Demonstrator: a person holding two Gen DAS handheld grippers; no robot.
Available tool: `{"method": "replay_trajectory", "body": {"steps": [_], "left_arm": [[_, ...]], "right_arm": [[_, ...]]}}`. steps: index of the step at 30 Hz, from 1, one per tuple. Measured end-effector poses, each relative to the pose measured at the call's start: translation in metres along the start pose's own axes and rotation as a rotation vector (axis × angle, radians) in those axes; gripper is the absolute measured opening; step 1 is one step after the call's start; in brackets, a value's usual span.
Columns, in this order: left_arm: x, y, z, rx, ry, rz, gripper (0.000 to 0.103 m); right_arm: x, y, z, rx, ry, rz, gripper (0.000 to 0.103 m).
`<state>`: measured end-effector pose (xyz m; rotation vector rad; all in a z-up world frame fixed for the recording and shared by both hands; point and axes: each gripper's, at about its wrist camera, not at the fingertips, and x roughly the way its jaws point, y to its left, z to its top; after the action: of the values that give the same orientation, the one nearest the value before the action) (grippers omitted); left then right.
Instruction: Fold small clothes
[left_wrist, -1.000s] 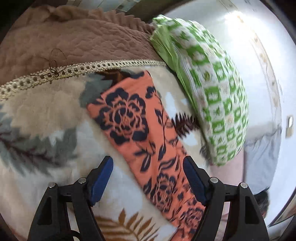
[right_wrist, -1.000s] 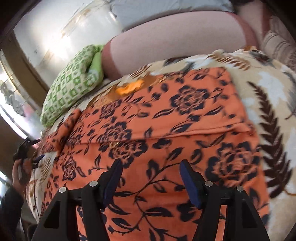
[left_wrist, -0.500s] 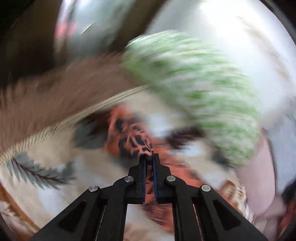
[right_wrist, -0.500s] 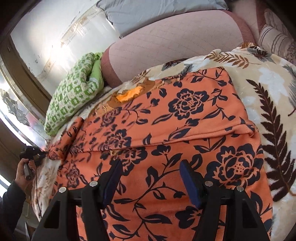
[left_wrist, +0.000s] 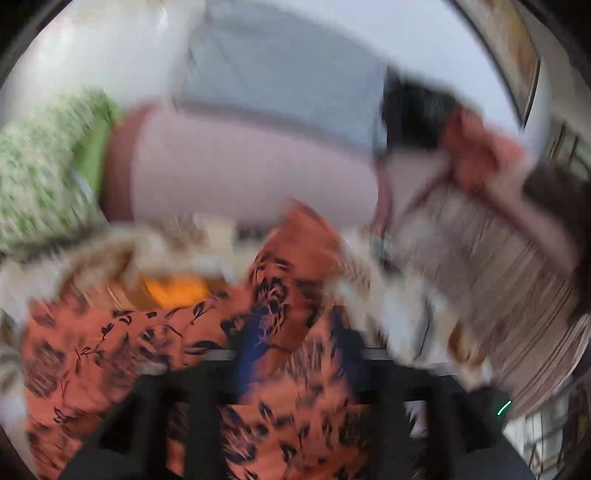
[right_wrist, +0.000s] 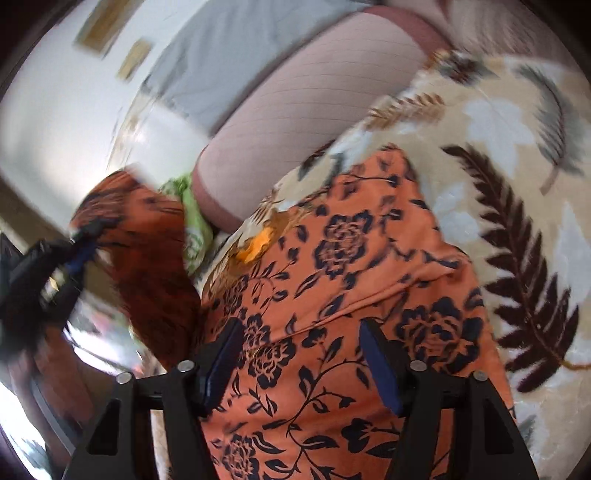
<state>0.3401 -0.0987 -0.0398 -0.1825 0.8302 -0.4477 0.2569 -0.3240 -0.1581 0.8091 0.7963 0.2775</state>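
An orange garment with dark blue flowers (right_wrist: 354, 295) lies spread on a leaf-print blanket (right_wrist: 517, 166). My right gripper (right_wrist: 301, 363) is open just above its middle, holding nothing. In the right wrist view my left gripper (right_wrist: 83, 240) is at the left, shut on a lifted end of the garment (right_wrist: 147, 258), which hangs from it. The left wrist view is blurred; the orange cloth (left_wrist: 291, 266) rises from between the fingers, and the rest of the garment (left_wrist: 110, 350) lies below.
A green and white patterned pillow (left_wrist: 40, 173) lies at the garment's far end. A pink quilted cushion (right_wrist: 295, 122) and a grey pillow (right_wrist: 229, 59) are stacked behind the blanket. A striped cushion (left_wrist: 498, 273) sits at the right in the left wrist view.
My left gripper closed on the garment's end, lifted it off the blanket and swung it over toward the middle. My right gripper stayed open over the garment and shifted slightly.
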Motion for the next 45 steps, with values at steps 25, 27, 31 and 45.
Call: {"method": "replay_trajectory", "body": {"steps": [25,27,31,45], "left_arm": [[-0.071,0.247,-0.137,-0.227,0.074,0.569,0.073],[-0.071,0.251,-0.135,-0.236,0.064,0.568,0.073],[-0.066,0.254,-0.131,-0.24,0.079,0.58,0.072],[-0.091,0.277,-0.137,-0.531,-0.033,0.526,0.061]], "right_arm": [[0.097,0.007,0.077,-0.022,0.193,-0.272,0.076],[0.1,0.008,0.073,-0.056,0.198,-0.307,0.061],[0.105,0.01,0.071,-0.078,0.227,-0.319,0.019],[0.076,0.004,0.044,-0.076,0.171,-0.267,0.026]]}}
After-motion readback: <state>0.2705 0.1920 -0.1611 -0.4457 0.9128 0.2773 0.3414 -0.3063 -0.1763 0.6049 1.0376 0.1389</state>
